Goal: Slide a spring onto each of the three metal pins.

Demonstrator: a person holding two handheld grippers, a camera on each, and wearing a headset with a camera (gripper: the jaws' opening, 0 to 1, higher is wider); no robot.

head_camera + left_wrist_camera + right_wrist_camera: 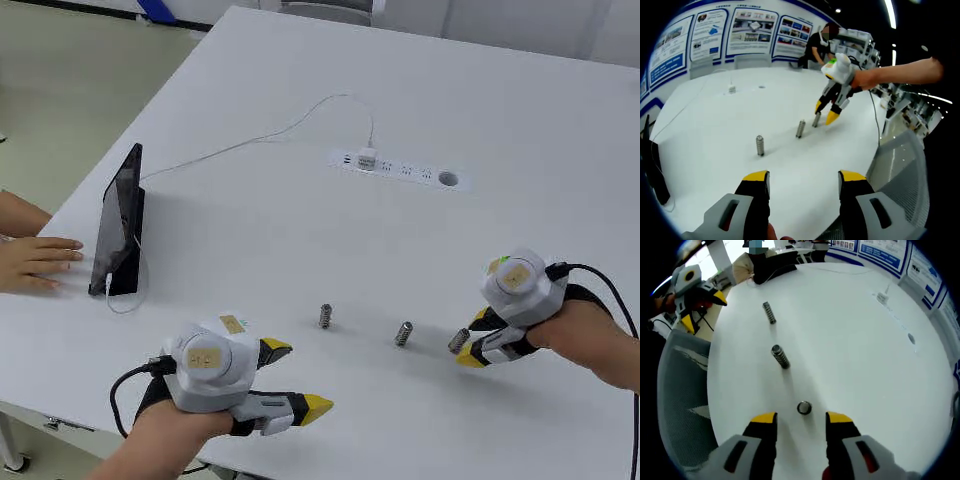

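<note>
No legible text: print on the blue-and-white wall posters (752, 30) too small and blurred.

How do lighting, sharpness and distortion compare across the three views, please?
Head view: even, soft light, straight table edges, the left spring crisp, barely shadowed. Left gripper view: fisheye bows the table rim; a ceiling strip light glares at top. Right gripper view: same bowing; the nearest spring is sharp, end-on.

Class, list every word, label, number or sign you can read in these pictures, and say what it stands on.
No text is readable here.
Wall posters: print too small and blurred to read.
Power strip: no markings can be made out.
Tablet: seen nearly edge-on, nothing legible.
</note>
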